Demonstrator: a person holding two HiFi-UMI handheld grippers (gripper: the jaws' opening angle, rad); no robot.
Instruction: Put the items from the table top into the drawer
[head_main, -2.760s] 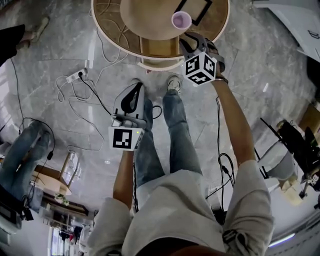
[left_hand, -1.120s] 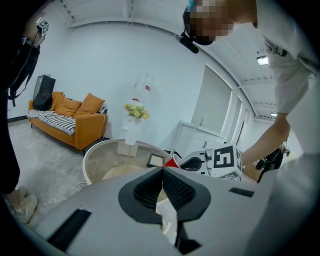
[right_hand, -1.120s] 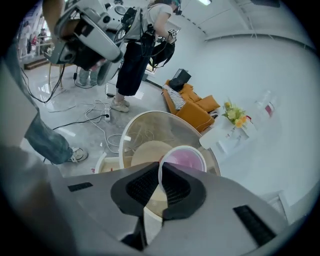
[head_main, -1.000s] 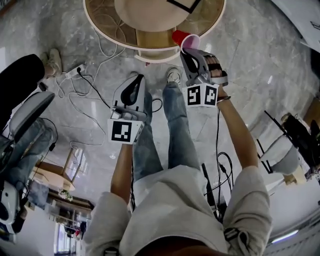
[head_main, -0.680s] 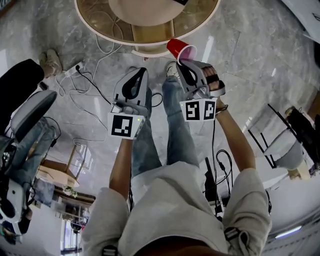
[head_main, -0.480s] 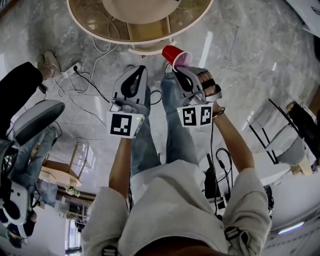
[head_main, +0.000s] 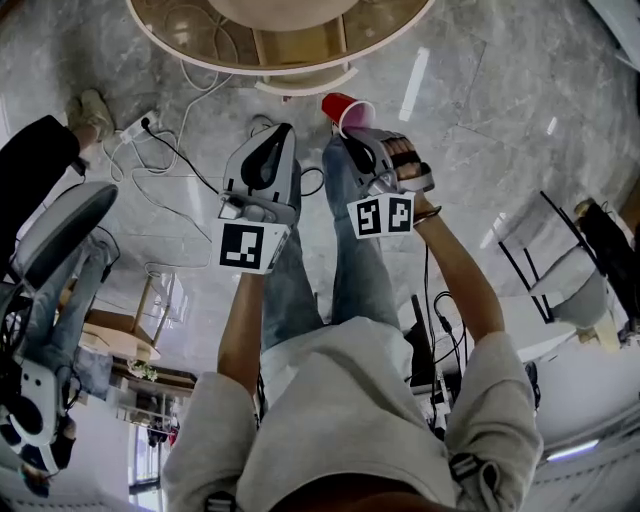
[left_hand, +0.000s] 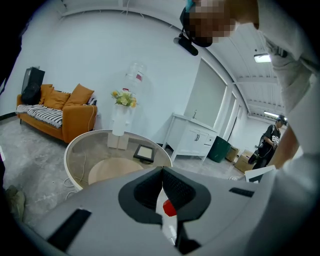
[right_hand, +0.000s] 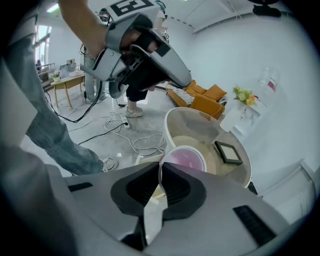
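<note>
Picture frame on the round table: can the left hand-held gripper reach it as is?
Probably yes: the picture frame lies uncovered on the table, with nothing between it and the left hand-held gripper, whose jaws are shut and empty.

Beyond the left gripper, up and left of its jaws, stands a round table with a white rim and a clear top. On that top, a black picture frame lies just above the jaws, with a white vase of yellow flowers farther back. On the grey marble floor, white cables lie coiled just up and left of the jaws of the right gripper.
</note>
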